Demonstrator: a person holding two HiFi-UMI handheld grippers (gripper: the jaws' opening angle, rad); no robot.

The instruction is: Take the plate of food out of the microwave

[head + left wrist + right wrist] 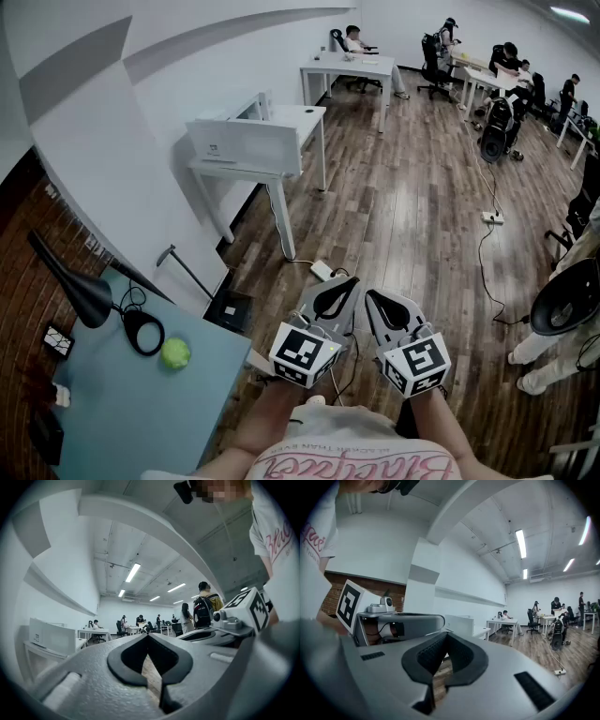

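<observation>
No microwave and no plate of food appear in any view. In the head view my left gripper (348,282) and right gripper (371,296) are held side by side close to the person's body, above the wooden floor. Both are shut with nothing between the jaws. In the left gripper view the left gripper (148,636) has its tips meeting, and the right gripper's marker cube (248,609) shows beside it. In the right gripper view the right gripper (446,635) is likewise shut and empty, with the left gripper (401,623) to its left.
A blue-grey table (131,412) at the lower left carries a black desk lamp (80,286) and a green ball (175,353). White desks (258,141) stand ahead by the wall. A power strip (322,270) and cables lie on the floor. A chair (567,295) and people are at the right and back.
</observation>
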